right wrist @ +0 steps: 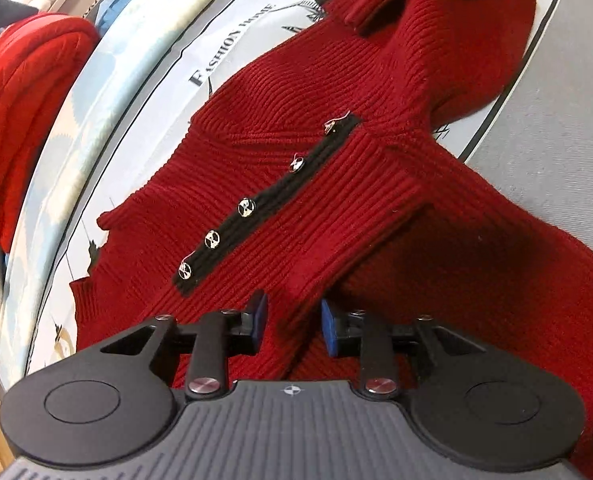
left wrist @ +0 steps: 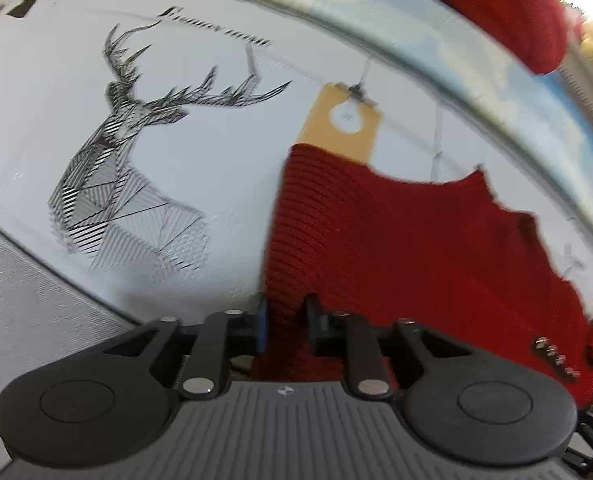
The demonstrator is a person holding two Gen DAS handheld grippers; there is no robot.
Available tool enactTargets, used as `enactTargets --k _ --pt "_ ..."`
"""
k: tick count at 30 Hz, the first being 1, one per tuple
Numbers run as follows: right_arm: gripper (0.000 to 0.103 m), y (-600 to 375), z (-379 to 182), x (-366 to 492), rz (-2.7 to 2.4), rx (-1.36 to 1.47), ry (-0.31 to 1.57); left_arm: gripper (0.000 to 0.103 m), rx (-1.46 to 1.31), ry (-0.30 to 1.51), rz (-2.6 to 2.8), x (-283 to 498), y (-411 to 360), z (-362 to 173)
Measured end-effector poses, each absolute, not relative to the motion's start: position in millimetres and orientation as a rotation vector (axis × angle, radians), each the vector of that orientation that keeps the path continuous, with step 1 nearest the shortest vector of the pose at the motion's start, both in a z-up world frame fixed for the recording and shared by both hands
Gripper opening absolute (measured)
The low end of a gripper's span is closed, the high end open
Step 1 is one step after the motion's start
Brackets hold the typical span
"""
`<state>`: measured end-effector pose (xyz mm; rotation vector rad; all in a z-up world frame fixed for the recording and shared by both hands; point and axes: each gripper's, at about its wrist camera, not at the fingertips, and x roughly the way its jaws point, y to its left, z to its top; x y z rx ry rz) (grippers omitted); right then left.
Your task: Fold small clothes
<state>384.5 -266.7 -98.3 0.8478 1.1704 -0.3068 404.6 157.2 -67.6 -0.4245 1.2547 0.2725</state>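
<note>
Spread over the work surface is a pale printed cloth (left wrist: 224, 168) bearing a black line-drawn stag's head (left wrist: 124, 168), with the words "FASHION HOME" visible in the right wrist view. On this cloth lies the dark red ribbed knit cardigan (right wrist: 336, 168), its black button band (right wrist: 272, 196) carrying five silvery buttons. Left of the stag sits a grey textured mat (left wrist: 24, 304). Right of the stag, a tan cardboard hang tag (left wrist: 344, 120) pokes out above the cardigan's edge. The left gripper (left wrist: 286, 326) has its blue-padded jaws narrowly parted astride a fold of the cardigan's edge; blur hides whether the pads press. The right gripper (right wrist: 294, 326) points down just below the button band, jaws parted over a raised ridge of knit. Beyond the cloth's far border lies another bright red garment (right wrist: 28, 120), well clear of both grippers.
</note>
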Motion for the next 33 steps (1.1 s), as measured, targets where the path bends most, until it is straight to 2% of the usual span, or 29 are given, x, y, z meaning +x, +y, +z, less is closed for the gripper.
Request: enactTargets --k 7,9,12,15,16,17,18,19,21,25,33 --pt "0.031 -272 -88 381 -0.333 0.837 1.169 0.031 -0.358 1.093 0.116 400 121 -11" --pt "0.031 -275 -69 375 -0.353 0.827 1.109 0.031 -0.358 1.142 0.049 399 106 -22" --pt "0.031 -279 -34 363 -0.348 0.817 0.948 0.031 -0.275 1.314 0.019 400 87 -64" --pt "0.032 -299 -17 369 -0.368 0.815 0.821 0.033 -0.205 1.323 0.030 399 77 -72" --pt "0.033 -312 -17 373 -0.389 0.832 0.798 0.033 -0.207 1.307 0.029 399 75 -64" --pt "0.034 -325 -19 379 -0.431 0.845 0.784 0.038 -0.215 1.275 0.017 399 73 -54" --pt "0.041 -340 -23 384 -0.478 0.860 0.779 0.043 -0.219 1.239 -0.001 399 70 -42" --pt "0.053 -355 -29 389 -0.504 0.886 0.782 0.045 -0.217 1.210 -0.019 398 67 -32" --pt "0.061 -383 -49 398 -0.521 0.978 0.817 0.049 -0.197 1.170 -0.059 397 59 -18" --pt "0.061 -429 -84 397 -0.633 1.149 0.826 0.049 -0.155 1.184 -0.094 398 51 -18" --pt "0.063 -475 -97 395 -0.662 1.248 0.629 0.049 -0.155 1.173 -0.103 388 64 -13"
